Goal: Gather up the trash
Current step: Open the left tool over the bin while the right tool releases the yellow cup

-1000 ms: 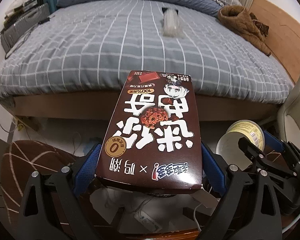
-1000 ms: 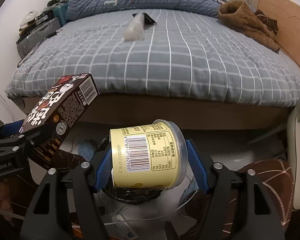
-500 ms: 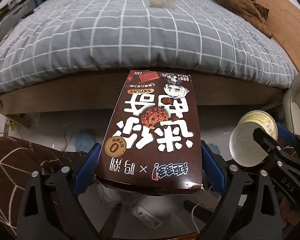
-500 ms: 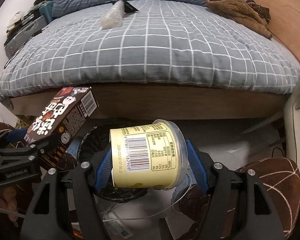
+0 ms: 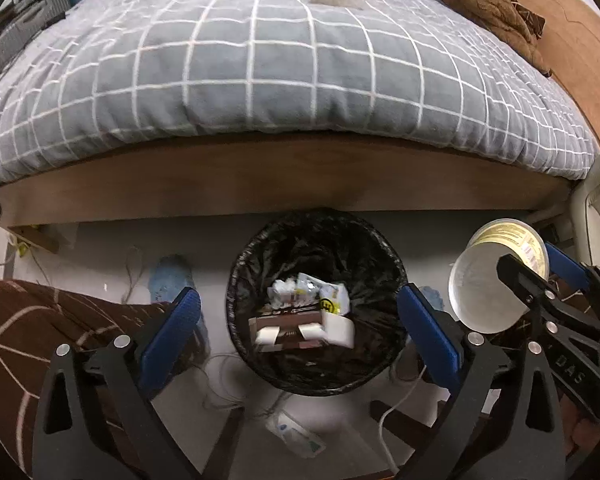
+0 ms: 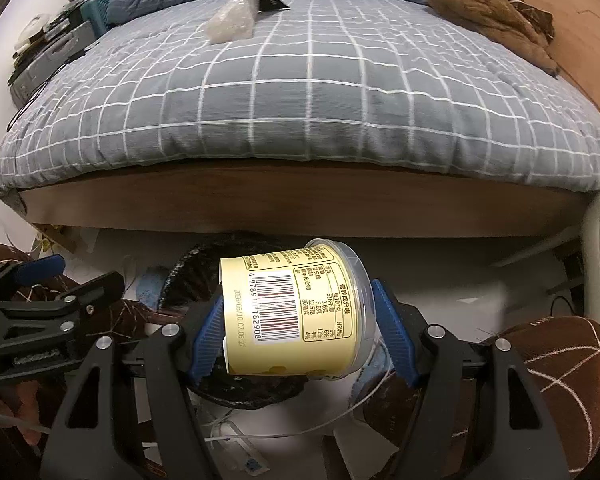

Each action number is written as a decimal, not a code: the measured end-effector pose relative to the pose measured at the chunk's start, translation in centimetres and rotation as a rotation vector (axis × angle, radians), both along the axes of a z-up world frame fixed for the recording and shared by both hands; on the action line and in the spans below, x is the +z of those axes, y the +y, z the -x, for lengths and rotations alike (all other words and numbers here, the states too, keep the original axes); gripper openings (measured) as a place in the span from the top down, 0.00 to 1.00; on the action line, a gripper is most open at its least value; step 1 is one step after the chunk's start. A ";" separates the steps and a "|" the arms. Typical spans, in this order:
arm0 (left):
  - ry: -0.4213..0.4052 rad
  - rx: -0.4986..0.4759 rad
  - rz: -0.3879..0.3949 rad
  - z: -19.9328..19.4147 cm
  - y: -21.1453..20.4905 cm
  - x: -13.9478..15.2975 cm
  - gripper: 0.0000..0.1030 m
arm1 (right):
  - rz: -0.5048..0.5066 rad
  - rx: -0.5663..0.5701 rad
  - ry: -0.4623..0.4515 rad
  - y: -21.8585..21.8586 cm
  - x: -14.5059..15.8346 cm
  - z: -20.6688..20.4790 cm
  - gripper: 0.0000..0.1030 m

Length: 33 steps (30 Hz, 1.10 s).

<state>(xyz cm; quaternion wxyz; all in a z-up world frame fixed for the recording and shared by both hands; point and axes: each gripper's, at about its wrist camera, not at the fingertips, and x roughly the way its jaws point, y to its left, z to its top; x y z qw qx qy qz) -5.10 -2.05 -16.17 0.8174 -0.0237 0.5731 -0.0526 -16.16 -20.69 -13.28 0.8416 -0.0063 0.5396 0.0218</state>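
The brown snack box (image 5: pixel 300 330), gripped a second ago, is now dropped into the bin (image 5: pixel 236 280) as the left gripper (image 5: pixel 298 316) is opened wide; one item is binned. The yellow tub (image 6: pixel 296 308) is clamped in the right gripper (image 6: pixel 296 340) over the bin. Beyond the bin, a checked bed (image 5: pixel 260 60) is seen, a clear bag (image 6: pixel 234 20) left on it

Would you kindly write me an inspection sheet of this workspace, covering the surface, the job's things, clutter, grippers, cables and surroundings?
Surface: pale floor beside the bed.
Job's things: black-lined bin with wrappers and a blurred brown box inside; yellow tub on its side.
Clutter: clear plastic bag and brown garment on the bed.
Grippers: left gripper opening over the bin, nothing between its jaws; right gripper clamps the tub.
Cables: white cable, power strip on floor.
Surroundings: grey checked duvet, wooden bed frame.
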 end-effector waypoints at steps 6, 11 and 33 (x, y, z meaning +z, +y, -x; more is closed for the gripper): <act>-0.016 0.031 -0.007 0.1 2.2 0.8 0.06 | -0.008 0.048 0.010 2.7 -0.3 -1.2 0.36; -0.029 0.056 -0.012 0.1 4.0 1.4 0.06 | -0.015 0.068 0.026 4.4 -0.7 -2.0 0.36; -0.014 0.103 -0.016 -0.3 7.2 0.8 0.06 | 0.022 0.125 0.043 8.2 -1.9 -3.8 0.20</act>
